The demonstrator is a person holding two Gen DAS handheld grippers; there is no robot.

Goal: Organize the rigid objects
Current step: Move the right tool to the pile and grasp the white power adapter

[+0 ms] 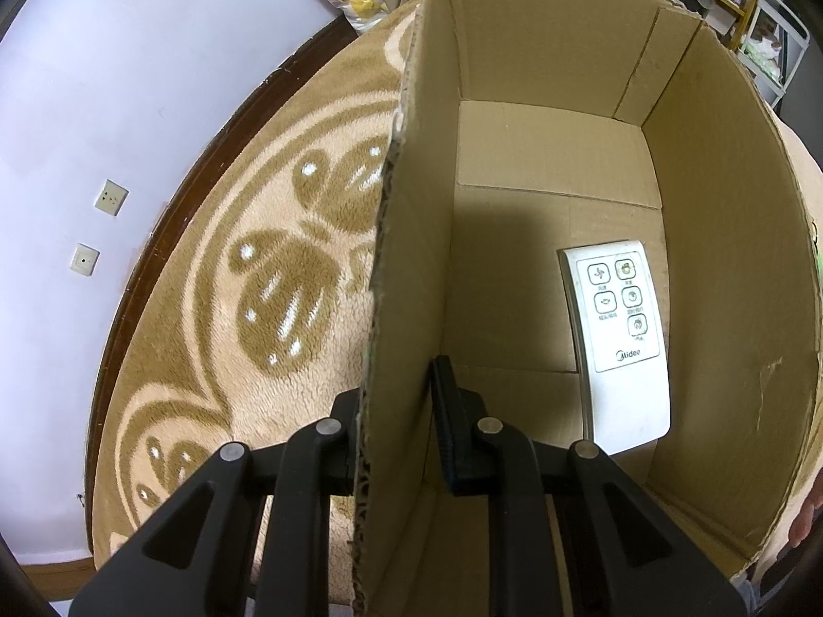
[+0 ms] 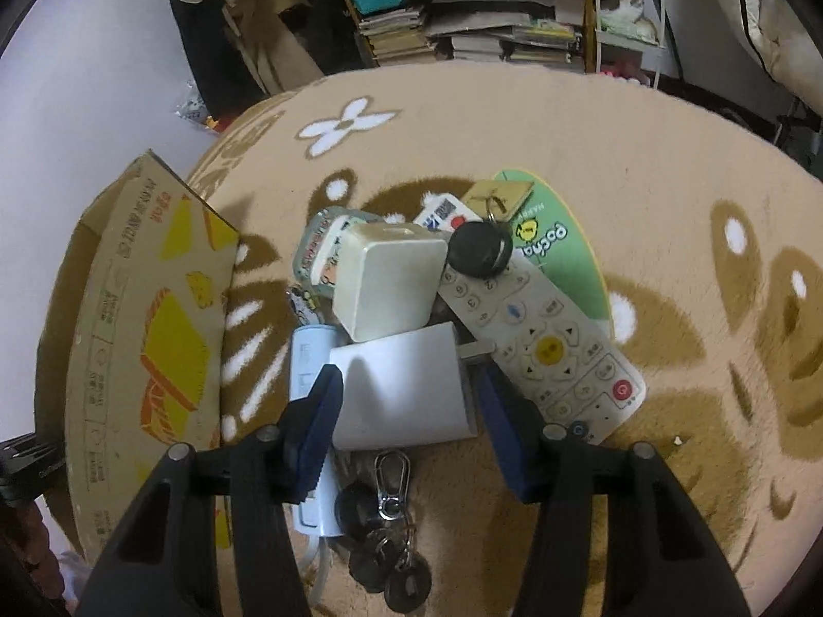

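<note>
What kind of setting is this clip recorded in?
Probably a lived-in home room: a plush patterned rug on the floor, crowded bookshelves stacked with books, and wall sockets.

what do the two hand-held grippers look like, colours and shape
Both share one build: matte black plastic linkage arms with triangular cut-outs and round silver pivot pins. The left hand-held gripper has black fingers with dark pads. The right hand-held gripper carries flat blue pads on its fingers. No cables, markings or sleeves show in either view.
</note>
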